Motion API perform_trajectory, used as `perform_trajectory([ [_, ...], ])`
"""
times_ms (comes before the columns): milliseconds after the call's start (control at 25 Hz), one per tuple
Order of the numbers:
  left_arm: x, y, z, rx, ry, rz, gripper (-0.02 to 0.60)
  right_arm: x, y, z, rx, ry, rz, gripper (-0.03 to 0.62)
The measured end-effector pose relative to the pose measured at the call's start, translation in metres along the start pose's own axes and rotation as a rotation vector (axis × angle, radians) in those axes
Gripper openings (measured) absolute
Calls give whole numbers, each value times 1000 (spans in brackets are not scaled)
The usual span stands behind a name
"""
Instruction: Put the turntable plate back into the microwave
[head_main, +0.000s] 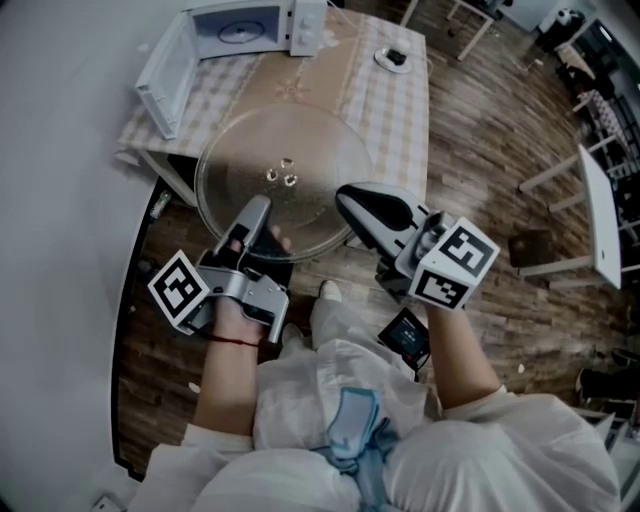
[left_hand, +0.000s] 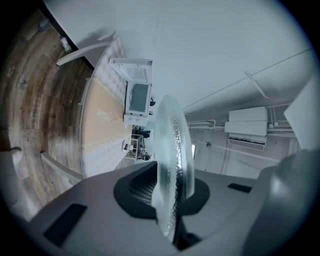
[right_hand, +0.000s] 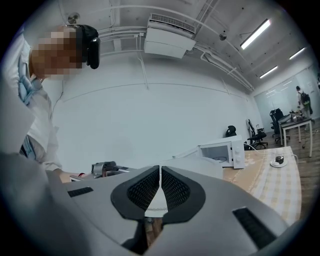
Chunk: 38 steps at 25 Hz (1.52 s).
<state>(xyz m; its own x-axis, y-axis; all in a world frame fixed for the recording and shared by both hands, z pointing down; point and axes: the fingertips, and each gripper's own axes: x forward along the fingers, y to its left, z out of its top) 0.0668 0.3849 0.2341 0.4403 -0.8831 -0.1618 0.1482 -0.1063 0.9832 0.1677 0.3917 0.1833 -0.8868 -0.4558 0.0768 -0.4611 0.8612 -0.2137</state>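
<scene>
The round, clear glass turntable plate, ribbed along its rim, hangs level in the air in front of the checked-cloth table, well short of the open white microwave. The left gripper pinches its near rim. The right gripper is clenched empty at the rim alongside.

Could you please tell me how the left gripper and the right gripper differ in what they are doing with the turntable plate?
The left gripper is shut on the turntable plate, with glass standing between its pads. The right gripper has its pads together with nothing clamped. The left gripper holds the near-left rim, and the right gripper lies at the near-right rim. Both point toward the open microwave.
</scene>
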Motion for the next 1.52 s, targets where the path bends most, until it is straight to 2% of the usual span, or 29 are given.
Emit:
perform_trajectory([
  [200, 2, 2, 3, -1, -11, -10, 21, 4, -3, -2, -4, 10, 36, 35],
  [480, 75, 31, 70, -22, -44, 26, 21, 74, -84, -2, 24, 58, 96, 35],
  [760, 141, 37, 116, -1, -67, 29, 21, 121, -150, 14, 43, 81, 148, 35],
  [1360, 212, 53, 179, 37, -93, 27, 20, 186, -224, 20, 38, 103, 209, 35],
  [1520, 234, 57, 195, 44, -97, 2, 21, 203, -248, 23, 25, 104, 225, 35],
])
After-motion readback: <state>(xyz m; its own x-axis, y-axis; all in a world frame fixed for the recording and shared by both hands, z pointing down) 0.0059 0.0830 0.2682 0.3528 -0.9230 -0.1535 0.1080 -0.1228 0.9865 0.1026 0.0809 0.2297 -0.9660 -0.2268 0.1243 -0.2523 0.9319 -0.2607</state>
